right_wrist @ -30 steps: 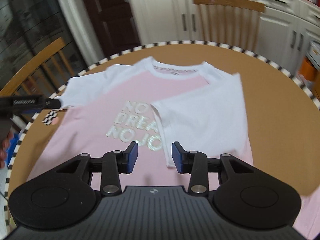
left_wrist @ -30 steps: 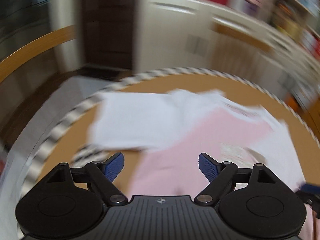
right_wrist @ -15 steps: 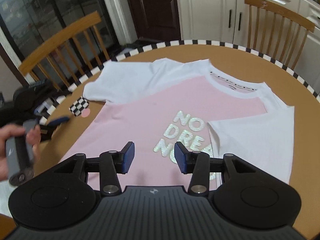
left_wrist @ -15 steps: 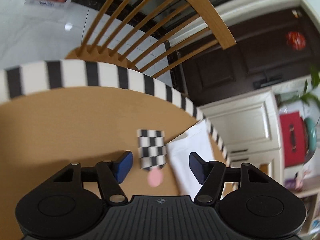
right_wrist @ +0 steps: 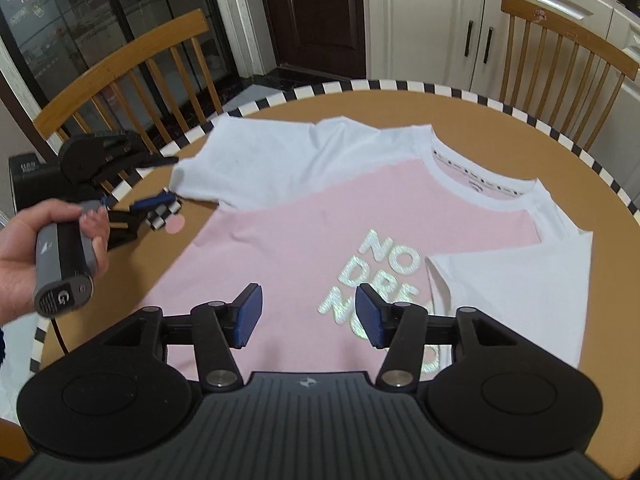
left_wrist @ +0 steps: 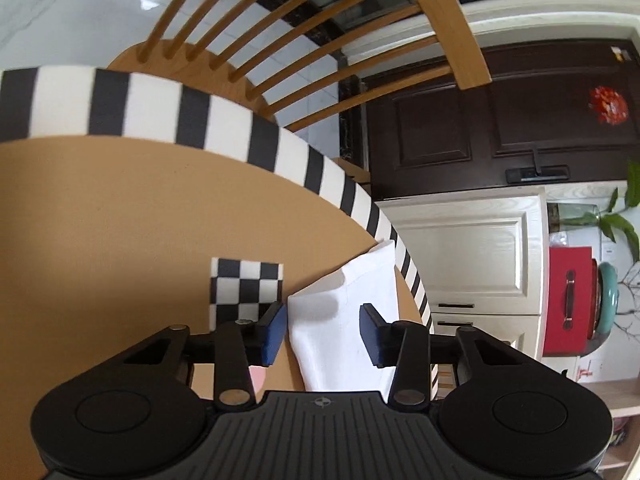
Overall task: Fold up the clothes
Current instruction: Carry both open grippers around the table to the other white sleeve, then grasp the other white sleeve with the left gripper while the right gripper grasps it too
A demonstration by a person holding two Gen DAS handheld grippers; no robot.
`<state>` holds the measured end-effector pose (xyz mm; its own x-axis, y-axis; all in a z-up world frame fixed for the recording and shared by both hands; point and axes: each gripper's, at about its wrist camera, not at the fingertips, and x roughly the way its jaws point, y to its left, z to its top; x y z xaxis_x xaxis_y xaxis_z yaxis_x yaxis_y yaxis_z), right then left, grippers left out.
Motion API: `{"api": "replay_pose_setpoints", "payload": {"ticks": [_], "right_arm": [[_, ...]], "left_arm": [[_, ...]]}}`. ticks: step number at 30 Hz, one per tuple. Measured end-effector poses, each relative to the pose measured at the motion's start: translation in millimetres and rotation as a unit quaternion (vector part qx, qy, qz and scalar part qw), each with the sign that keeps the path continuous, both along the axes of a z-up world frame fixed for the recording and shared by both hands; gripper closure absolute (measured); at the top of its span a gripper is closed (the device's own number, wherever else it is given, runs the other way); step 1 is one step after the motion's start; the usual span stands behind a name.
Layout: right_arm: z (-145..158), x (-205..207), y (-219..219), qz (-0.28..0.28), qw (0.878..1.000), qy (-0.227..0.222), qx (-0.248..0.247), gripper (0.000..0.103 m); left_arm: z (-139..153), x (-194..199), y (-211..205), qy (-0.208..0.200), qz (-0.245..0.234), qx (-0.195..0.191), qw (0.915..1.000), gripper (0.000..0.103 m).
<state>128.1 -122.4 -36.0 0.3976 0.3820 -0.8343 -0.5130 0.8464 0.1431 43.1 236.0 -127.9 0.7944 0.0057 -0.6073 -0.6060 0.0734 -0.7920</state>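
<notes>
At the far left of the right wrist view, a person's left hand (right_wrist: 52, 248) gripped the grey handle of the left gripper (right_wrist: 154, 184), which lay low over the round table (right_wrist: 500, 136) near its black-and-white striped rim. Its blue-padded jaws stood wide apart around the cuff of the white sleeve (left_wrist: 348, 320), without closing on it; in its own view one pad (left_wrist: 274, 332) sat just beside the cuff's edge and the other over the cloth. Just left of the cuff a checkered tag (left_wrist: 244, 292) lay flat on the tabletop, with a small pink dot (right_wrist: 175, 225) beside it. A wooden spindle-back chair (right_wrist: 120, 80) stood behind that edge of the table.

Toward the middle, the pink-and-white T-shirt (right_wrist: 288, 240) lay spread face up, collar pointing away, silver lettering (right_wrist: 376, 280) on its chest. The right gripper (right_wrist: 309, 314) hovered above the pink front, its jaws apart and holding nothing.

On the right, the other white sleeve (right_wrist: 512, 288) was folded inward over the shirt's front, partly covering the lettering. A second wooden chair (right_wrist: 560, 52) stood beyond the table, before white cabinets.
</notes>
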Motion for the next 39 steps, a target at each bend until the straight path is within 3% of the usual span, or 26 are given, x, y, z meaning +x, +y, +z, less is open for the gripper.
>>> {"api": "replay_pose_setpoints", "payload": {"ticks": [3, 5, 7, 9, 11, 14, 19, 23, 27, 29, 35, 39], "right_arm": [[0.2, 2.0, -1.9, -0.001, 1.0, 0.006, -0.006, 0.049], [3.6, 6.9, -2.0, -0.001, 1.0, 0.011, -0.004, 0.049], [11.4, 17.6, 0.1, 0.012, 1.0, 0.018, 0.002, 0.049], [22.0, 35.0, 6.1, 0.035, 0.999, 0.028, 0.011, 0.051], [33.0, 58.8, 20.4, 0.085, 0.996, 0.034, 0.009, 0.052], [44.0, 95.5, 59.9, 0.167, 0.985, 0.022, -0.039, 0.05], [42.6, 146.9, 148.0, 0.28, 0.951, -0.007, -0.128, 0.05], [19.6, 169.3, 214.3, 0.378, 0.908, -0.019, -0.179, 0.053], [-4.6, 179.1, 252.7, 0.426, 0.883, -0.004, -0.195, 0.058], [-16.7, 184.1, 271.9, 0.45, 0.87, 0.004, -0.203, 0.066], [-52.2, 198.3, 327.5, 0.515, 0.826, 0.027, -0.225, 0.067], [-67.9, 202.5, 342.2, 0.524, 0.814, 0.058, -0.242, 0.067]], "left_arm": [[-1.6, 1.7, -3.4, -0.003, -0.006, 0.01, 0.9999, 0.061], [-4.4, 6.1, -7.7, 0.001, -0.008, 0.016, 0.9998, 0.068], [-12.7, 3.2, -8.8, 0.012, 0.002, 0.005, 0.9999, 0.099], [-19.8, 2.2, -9.2, 0.013, 0.008, -0.003, 0.9999, 0.098], [-18.0, 0.6, -11.7, 0.014, 0.003, 0.016, 0.9998, 0.1], [-14.7, 1.4, -15.4, 0.022, -0.003, 0.03, 0.9993, 0.1], [-9.9, 28.6, -12.8, 0.043, -0.028, 0.059, 0.997, 0.101], [-4.5, 37.2, -11.3, 0.059, -0.045, 0.066, 0.9951, 0.101], [-2.6, 39.7, -8.5, 0.072, -0.053, 0.054, 0.9946, 0.101], [-2.6, 40.8, -8.1, 0.075, -0.057, 0.052, 0.9942, 0.101], [-3.8, 40.8, -7.7, 0.078, -0.064, 0.046, 0.9938, 0.101], [-6.5, 39.5, -7.6, 0.075, -0.066, 0.039, 0.9942, 0.101]]}}
